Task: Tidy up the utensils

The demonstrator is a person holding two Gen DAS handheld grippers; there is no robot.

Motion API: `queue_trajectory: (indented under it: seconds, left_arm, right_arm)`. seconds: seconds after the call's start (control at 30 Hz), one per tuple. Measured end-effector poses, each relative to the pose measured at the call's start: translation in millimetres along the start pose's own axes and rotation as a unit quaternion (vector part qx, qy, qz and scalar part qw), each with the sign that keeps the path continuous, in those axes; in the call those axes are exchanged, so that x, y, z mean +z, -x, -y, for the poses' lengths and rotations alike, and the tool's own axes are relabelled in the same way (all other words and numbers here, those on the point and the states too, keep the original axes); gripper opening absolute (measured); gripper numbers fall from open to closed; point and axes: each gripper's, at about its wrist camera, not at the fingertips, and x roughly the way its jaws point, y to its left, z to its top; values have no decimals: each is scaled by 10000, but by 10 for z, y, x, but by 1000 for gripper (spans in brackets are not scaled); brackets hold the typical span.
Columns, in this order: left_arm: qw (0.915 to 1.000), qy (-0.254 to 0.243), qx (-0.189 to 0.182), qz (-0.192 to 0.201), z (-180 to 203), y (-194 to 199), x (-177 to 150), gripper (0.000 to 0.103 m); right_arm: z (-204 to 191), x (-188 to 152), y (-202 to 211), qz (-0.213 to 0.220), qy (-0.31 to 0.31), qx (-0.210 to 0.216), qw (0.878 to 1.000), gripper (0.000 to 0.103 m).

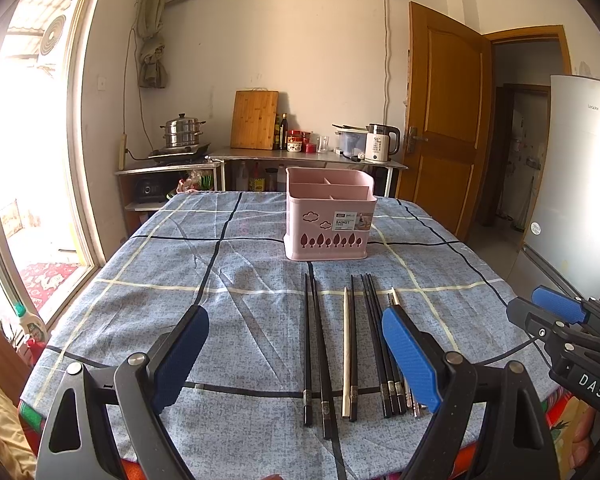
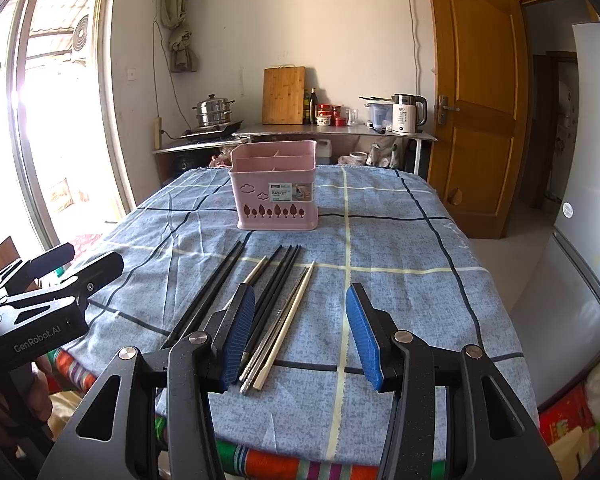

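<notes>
A pink utensil basket (image 1: 326, 216) (image 2: 274, 188) with several compartments stands upright on the blue checked tablecloth (image 1: 236, 280) (image 2: 400, 240). In front of it lie several chopsticks in a row: black ones (image 1: 319, 356) (image 2: 216, 292), a pale one (image 1: 345, 352) (image 2: 290, 324) and metal ones (image 2: 276, 328). My left gripper (image 1: 296, 360) hovers open above the near ends of the chopsticks, holding nothing. My right gripper (image 2: 300, 336) is also open and empty, just right of the row. Each gripper shows at the edge of the other's view.
Behind the table a steel counter (image 1: 300, 156) carries a steamer pot (image 1: 182, 132), cutting board (image 1: 255, 120), bottles and a kettle (image 1: 380, 144). A wooden door (image 1: 444, 120) and a fridge (image 1: 580, 184) stand right; a glass door is left.
</notes>
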Motion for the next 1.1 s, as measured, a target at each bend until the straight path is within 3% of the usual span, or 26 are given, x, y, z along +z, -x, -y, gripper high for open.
queue_trajectory:
  seconds: [0.73,0.97,1.1]
  left_arm:
    - [9998,17,-112,-146,-23,-161,15,88]
    - [9988,70,-177,-461,-63,-468,-20,88]
    - [9953,155,-332,-900,-134,-777,-57,87]
  right_arm:
    - [19,23,-126,-139,-14,9,9999,49]
    - [47,34,-327,-323,-42,16,9995,49]
    - [68,41,-499,-480,-66,16,9988,49]
